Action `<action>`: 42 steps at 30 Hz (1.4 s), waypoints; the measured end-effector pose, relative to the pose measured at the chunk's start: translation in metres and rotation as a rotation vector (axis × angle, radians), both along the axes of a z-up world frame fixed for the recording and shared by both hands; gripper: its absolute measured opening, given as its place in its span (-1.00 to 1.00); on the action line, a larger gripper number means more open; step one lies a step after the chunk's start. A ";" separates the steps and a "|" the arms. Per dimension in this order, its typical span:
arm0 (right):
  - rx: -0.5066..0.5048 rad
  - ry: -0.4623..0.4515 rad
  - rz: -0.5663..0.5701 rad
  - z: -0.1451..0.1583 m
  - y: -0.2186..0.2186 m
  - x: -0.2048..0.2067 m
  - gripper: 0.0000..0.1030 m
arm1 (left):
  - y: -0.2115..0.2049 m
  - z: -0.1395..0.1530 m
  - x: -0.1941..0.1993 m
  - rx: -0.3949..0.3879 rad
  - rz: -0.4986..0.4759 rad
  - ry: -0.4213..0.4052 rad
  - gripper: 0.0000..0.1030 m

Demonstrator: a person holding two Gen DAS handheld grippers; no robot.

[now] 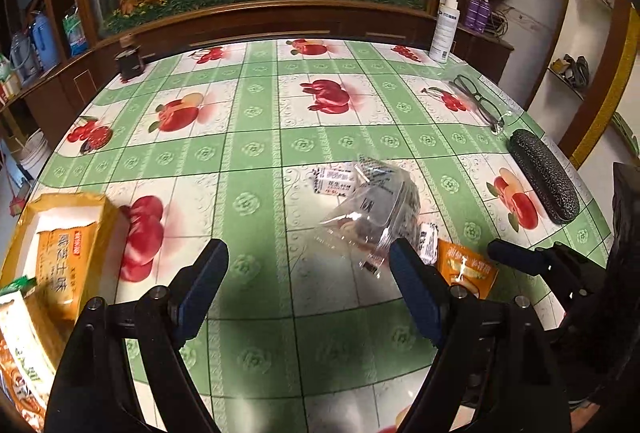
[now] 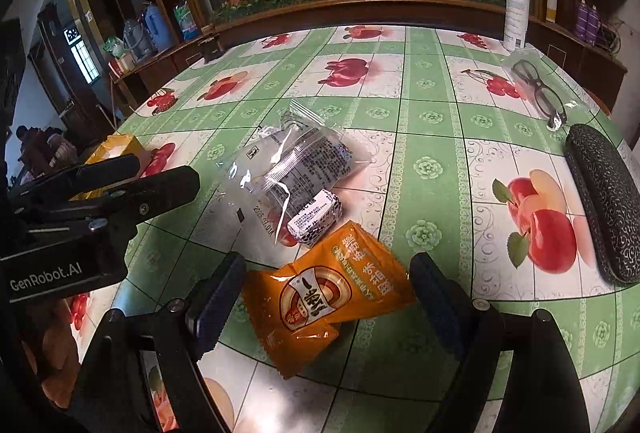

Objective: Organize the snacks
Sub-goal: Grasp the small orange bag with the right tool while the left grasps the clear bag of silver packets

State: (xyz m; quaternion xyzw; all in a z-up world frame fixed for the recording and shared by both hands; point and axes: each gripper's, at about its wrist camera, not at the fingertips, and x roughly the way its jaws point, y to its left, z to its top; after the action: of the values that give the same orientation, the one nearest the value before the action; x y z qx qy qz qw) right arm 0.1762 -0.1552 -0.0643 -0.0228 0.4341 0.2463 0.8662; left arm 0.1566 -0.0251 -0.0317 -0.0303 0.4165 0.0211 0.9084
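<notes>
The right gripper (image 2: pixel 326 297) stands with its jaws wide apart and nothing pressed between the pads; an orange snack packet (image 2: pixel 326 293) lies flat on the table between and just ahead of them, one crimped end toward the camera. The left gripper (image 1: pixel 308 285) is likewise spread open and empty, over bare tablecloth (image 1: pixel 256 153).

Just beyond the orange packet sits a small white-and-dark wrapped candy (image 2: pixel 316 219), touching a clear plastic bag (image 2: pixel 296 169) of printed snack pieces. From the left wrist view a second small wrapped candy (image 1: pixel 334 181) shows on the far side of that bag. At the left edge of the table stands an open yellow box (image 1: pixel 105 223), with an orange packet (image 1: pixel 64 273) already lying inside; it looks like the collecting place.

Farther off, and apart from the snacks, lie a dark glasses case (image 2: pixel 604 201), a pair of glasses (image 2: pixel 540 93) in a clear sleeve, and a white spray bottle (image 2: pixel 516 13) at the far edge.

The orange packet is probably light, soft and slick film, likely to slide on the glossy cloth if pushed. Its puffed middle gives the pads something to close on; the flat crimped seam is the firmer hold, though thin against the table. A hard squeeze could crush what is inside. The clear bag is looser and would sag, so it is better taken near its gathered top.
</notes>
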 end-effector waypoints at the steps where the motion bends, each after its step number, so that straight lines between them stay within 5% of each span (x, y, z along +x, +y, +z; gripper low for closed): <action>1: -0.028 -0.006 -0.001 -0.001 0.002 0.001 0.67 | -0.001 -0.001 0.003 -0.002 -0.004 0.004 0.61; 6: -0.131 -0.016 0.001 -0.013 0.002 0.004 0.60 | -0.006 -0.007 0.016 -0.001 -0.030 0.022 0.61; 10: -0.131 -0.021 -0.017 -0.011 -0.014 0.003 -0.07 | -0.016 -0.013 0.026 0.005 -0.063 0.035 0.61; 26: -0.044 -0.002 -0.060 -0.011 -0.054 0.004 -0.14 | -0.047 -0.035 0.065 0.025 -0.100 0.064 0.59; 42: 0.021 0.001 -0.057 -0.008 -0.057 0.001 -0.38 | -0.002 -0.026 -0.005 -0.157 -0.095 0.027 -0.04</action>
State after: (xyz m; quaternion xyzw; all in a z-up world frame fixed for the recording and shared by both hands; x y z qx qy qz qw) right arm 0.1773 -0.2125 -0.0723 -0.0013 0.4323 0.2260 0.8729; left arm 0.1518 -0.0274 -0.0578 -0.0813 0.4302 -0.0545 0.8974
